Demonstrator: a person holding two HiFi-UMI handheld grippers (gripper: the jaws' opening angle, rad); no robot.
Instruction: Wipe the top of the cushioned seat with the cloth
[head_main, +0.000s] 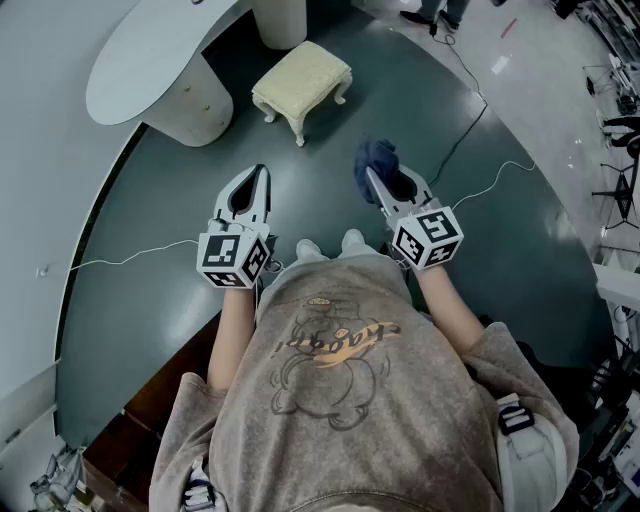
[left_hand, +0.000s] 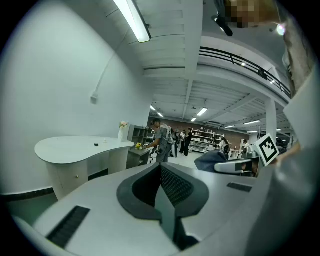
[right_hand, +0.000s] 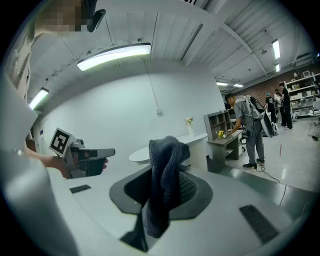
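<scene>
Cushioned seat (head_main: 303, 75), a cream-topped stool on pale curved legs, stands on the dark floor (head_main: 180, 230) ahead of the person. It is just beside the rounded end of a white desk (head_main: 140, 60) and well apart from both grippers. The cloth (head_main: 378, 158), dark blue with a knitted look, is away from the seat, bunched in the right gripper (head_main: 370, 175), whose jaws are clamped on it. In the right gripper view the fabric rises above the jaw tips and folds over, with a tail hanging down between the jaws. The left gripper (head_main: 262, 172) is held beside the right one, on its left, with its jaws pressed together and nothing between them. Both grippers are in the air in front of the person's chest, pointing forward and roughly toward the seat. A thin pale cable (head_main: 130, 258) trails across the floor at the left. Far behind, a person with a backpack (right_hand: 247, 132) stands at a small desk.
</scene>
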